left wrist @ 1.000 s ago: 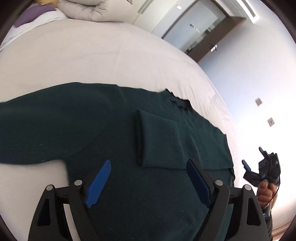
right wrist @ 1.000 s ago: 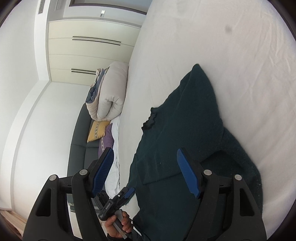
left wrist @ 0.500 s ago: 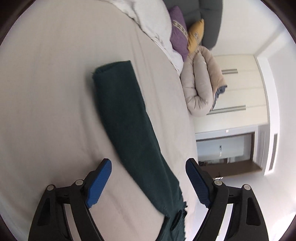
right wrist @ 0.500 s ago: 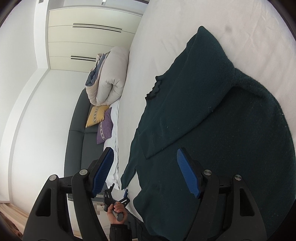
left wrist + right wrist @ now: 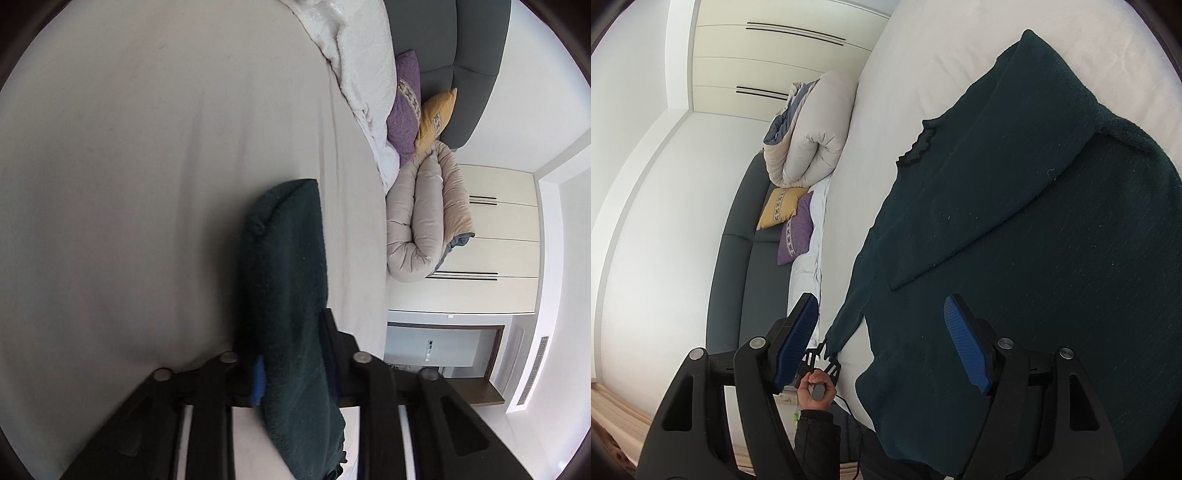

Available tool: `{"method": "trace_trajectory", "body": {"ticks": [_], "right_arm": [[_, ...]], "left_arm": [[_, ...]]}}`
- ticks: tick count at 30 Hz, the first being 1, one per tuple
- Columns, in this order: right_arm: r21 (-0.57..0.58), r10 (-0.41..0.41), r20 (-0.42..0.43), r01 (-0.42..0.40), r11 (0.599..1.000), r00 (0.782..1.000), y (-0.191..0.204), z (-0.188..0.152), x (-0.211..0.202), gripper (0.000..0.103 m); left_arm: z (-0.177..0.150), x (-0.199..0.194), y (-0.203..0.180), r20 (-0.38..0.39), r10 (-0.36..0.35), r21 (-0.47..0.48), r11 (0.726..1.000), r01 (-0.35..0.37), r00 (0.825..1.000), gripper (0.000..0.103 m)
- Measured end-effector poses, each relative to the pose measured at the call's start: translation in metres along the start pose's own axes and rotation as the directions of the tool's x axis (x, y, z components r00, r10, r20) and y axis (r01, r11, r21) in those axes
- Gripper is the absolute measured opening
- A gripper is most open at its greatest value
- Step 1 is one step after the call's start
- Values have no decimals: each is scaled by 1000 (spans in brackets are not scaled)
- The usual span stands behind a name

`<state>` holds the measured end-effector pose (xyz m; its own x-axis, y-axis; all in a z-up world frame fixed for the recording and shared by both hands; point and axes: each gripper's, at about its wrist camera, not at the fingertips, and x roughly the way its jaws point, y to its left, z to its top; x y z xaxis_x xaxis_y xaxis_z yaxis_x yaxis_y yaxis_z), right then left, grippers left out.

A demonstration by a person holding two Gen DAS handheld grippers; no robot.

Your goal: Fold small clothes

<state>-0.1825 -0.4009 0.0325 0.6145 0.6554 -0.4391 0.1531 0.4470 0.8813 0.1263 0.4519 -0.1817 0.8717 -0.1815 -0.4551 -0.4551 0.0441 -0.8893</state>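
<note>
A dark green sweater lies spread on the white bed, one sleeve folded across its body. Its other sleeve stretches out over the sheet in the left wrist view. My left gripper is shut on that sleeve, with the cloth running between the jaws; it also shows in the right wrist view, at the sleeve's cuff end. My right gripper is open and empty, held over the sweater's lower part near the bed's edge.
The white bed sheet fills most of the left wrist view. A rolled beige duvet, a yellow cushion and a purple cushion lie by a dark grey headboard. White wardrobes stand behind.
My left gripper swung from over the sweater's body to the outstretched sleeve, closed in along it and shut on it. My right gripper moved closer over the sweater and stays open.
</note>
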Motion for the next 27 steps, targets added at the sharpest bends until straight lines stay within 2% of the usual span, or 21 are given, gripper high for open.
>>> {"method": "trace_trajectory", "body": {"ticks": [1, 3, 5, 6, 7, 8, 9, 11, 12, 13, 14, 16, 17, 18, 19, 20, 21, 22, 23, 24, 27], "right_arm": [[-5, -5, -2, 5, 1000, 1000, 1, -1, 2, 71], [-6, -11, -5, 11, 1000, 1000, 2, -2, 4, 71], [-2, -11, -5, 11, 1000, 1000, 2, 0, 7, 71], [-1, -13, -3, 13, 1000, 1000, 1, 3, 10, 71], [-2, -13, -2, 13, 1000, 1000, 1, 4, 11, 71], [-3, -15, -1, 15, 1000, 1000, 0, 6, 12, 71], [-5, -18, 1, 18, 1000, 1000, 0, 8, 12, 71], [-6, -22, 5, 22, 1000, 1000, -2, 12, 14, 71], [-4, -23, 7, 23, 1000, 1000, -3, 14, 15, 71], [-4, -25, 7, 25, 1000, 1000, -3, 17, 16, 71], [-4, -29, 6, 29, 1000, 1000, -4, 22, 18, 71], [-15, -34, -7, 34, 999, 999, -1, 31, 26, 71], [-21, -37, -18, 37, 999, 999, 0, 35, 31, 71], [-30, -42, -33, 41, 999, 999, 2, 40, 38, 71], [-40, -45, -49, 43, 998, 998, 5, 44, 45, 71], [-43, -48, -63, 45, 998, 997, 6, 48, 52, 71], [-43, -45, -75, 42, 998, 996, 7, 52, 59, 71], [-44, -37, -92, 33, 998, 995, 7, 57, 68, 71], [-42, -33, -111, 28, 999, 993, 7, 61, 78, 71], [-32, -39, -126, 35, 999, 991, 6, 64, 88, 71], [23, -11, -206, 16, 1000, 978, 1, 67, 127, 70]], "left_arm": [[0, -1, 2, 1, 14, 7, 1000, -14, 1000, 8], [-4, -2, -6, 17, 54, 64, 996, -55, 998, 7], [-14, -1, -32, 28, 78, 172, 982, -81, 997, 6], [-24, 0, -47, 23, 82, 236, 968, -85, 996, 6], [-38, 3, -70, 19, 93, 324, 941, -94, 995, 6], [-57, 7, -93, 15, 107, 418, 903, -103, 994, 6], [-79, 11, -117, 9, 121, 515, 851, -108, 993, 6], [-142, 23, -164, 12, 155, 715, 689, -117, 988, 6], [-180, 29, -182, 12, 167, 801, 588, -109, 986, 6], [-223, 37, -195, 8, 182, 879, 468, -94, 983, 7], [-269, 44, -202, 15, 202, 940, 330, -82, 979, 8], [-352, 57, -196, 50, 225, 995, 69, -67, 973, 8], [-384, 63, -186, 80, 229, 997, -38, -73, 970, 8], [-411, 67, -173, 102, 233, 989, -129, -73, 967, 8], [-432, 72, -159, 120, 234, 977, -201, -73, 965, 8], [-448, 75, -144, 139, 232, 963, -259, -76, 963, 8], [-459, 78, -131, 159, 235, 949, -303, -83, 959, 8], [-464, 80, -120, 178, 235, 939, -332, -93, 956, 8], [-466, 82, -113, 192, 233, 931, -349, -102, 953, 8], [-465, 80, -106, 202, 229, 928, -355, -112, 952, 8], [-458, 80, -105, 212, 207, 928, -350, -130, 955, 8]]}}
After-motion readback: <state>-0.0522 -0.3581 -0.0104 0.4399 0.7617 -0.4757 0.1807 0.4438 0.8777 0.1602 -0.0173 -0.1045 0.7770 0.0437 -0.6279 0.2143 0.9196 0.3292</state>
